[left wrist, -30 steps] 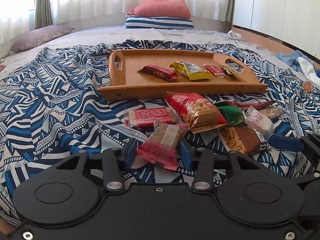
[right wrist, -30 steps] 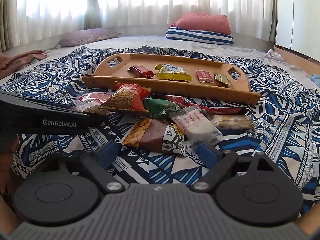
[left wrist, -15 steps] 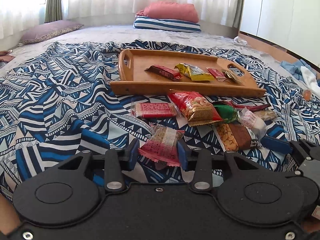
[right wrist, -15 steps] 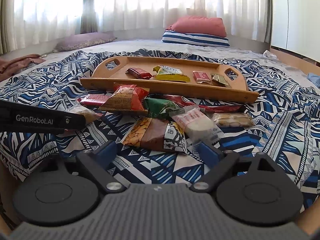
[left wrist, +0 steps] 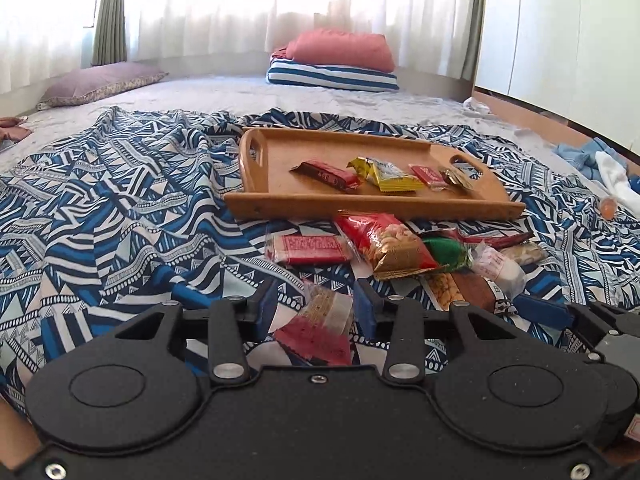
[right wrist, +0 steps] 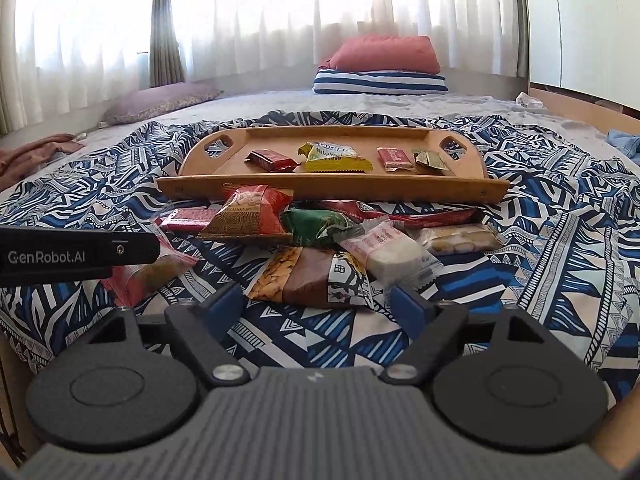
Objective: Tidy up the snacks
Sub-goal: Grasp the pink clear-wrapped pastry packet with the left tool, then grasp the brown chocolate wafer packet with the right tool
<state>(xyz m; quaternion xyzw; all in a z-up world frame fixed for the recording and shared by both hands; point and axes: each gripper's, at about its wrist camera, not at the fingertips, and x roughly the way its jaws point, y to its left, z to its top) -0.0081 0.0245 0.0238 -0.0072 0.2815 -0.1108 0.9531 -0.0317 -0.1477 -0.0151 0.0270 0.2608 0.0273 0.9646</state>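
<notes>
**Left gripper around pink snack, right gripper idle over the pile**

Risks first. The left gripper [left wrist: 316, 308] has its blue pads either side of the pink packet [left wrist: 320, 330], but a sliver of gap shows on both sides, so I can't tell if it is actually pinched. If it is loose, the slick film could slide out on the lift. The packet hangs low at the rear, so its tail may drag on the blanket [left wrist: 120, 216] or snag a fold. On the way to the tray [left wrist: 280, 204], the front rim could catch the packet. The tray's right half already holds four snacks, so a sloppy drop may knock them.

Positions. In the left view the pink packet sits bottom centre, right between the fingers, well short of the tray in mid frame. The remaining pile [left wrist: 404, 248] lies between packet and tray, centre right.

The right gripper [right wrist: 316, 304] is spread wide, holding nothing. The peanut pack [right wrist: 312, 276] lies just ahead of its fingers, lower centre in the right view, not touched.
</notes>
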